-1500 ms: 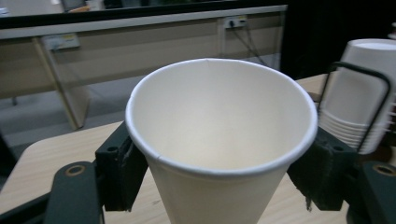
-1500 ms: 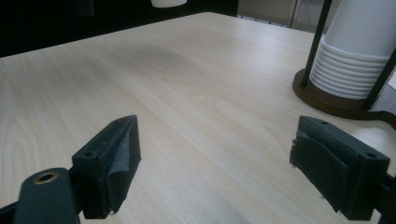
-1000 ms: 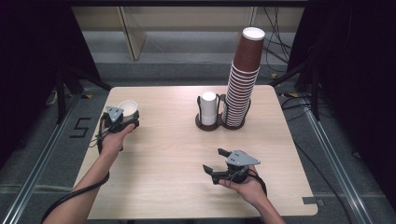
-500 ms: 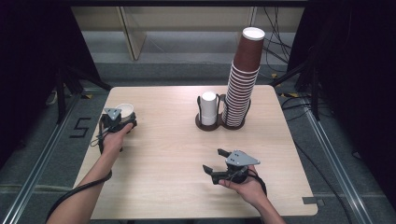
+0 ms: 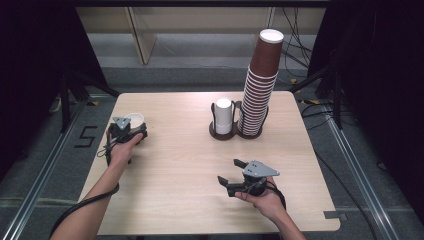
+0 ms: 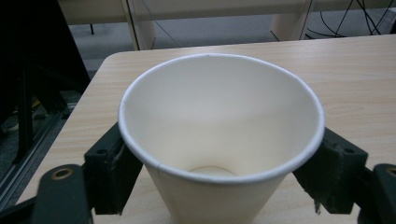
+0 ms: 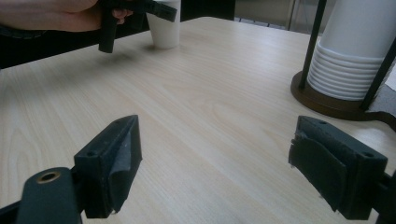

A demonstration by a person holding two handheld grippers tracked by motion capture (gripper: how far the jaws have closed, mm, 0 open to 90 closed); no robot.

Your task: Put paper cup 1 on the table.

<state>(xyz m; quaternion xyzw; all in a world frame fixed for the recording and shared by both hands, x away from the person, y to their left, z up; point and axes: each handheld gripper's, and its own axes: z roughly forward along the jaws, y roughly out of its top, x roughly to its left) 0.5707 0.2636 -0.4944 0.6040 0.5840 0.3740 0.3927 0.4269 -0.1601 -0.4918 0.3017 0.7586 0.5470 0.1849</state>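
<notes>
cup [image 5: 135, 120] on table's [image 5: 175, 165] left, stacks [image 5: 260, 90] behind

Wooden table [image 5: 190, 170] from above, two hand-held grippers and paper cups in frame.

Left gripper [image 5: 131, 131] at 9 o'clock of the tabletop, set around a white paper cup [image 5: 135, 120] standing upright near the left edge; jaws just opened further, cup between them. Right gripper [image 5: 232, 176] at 5 o'clock, over bare wood, jaws apart with nothing between. Dark two-ring holder [image 5: 225, 134] at 1 o'clock, carrying a short white stack [image 5: 224, 115] and, touching at its right, a tall brown stack [image 5: 260, 90] leaning slightly rightward.
</notes>
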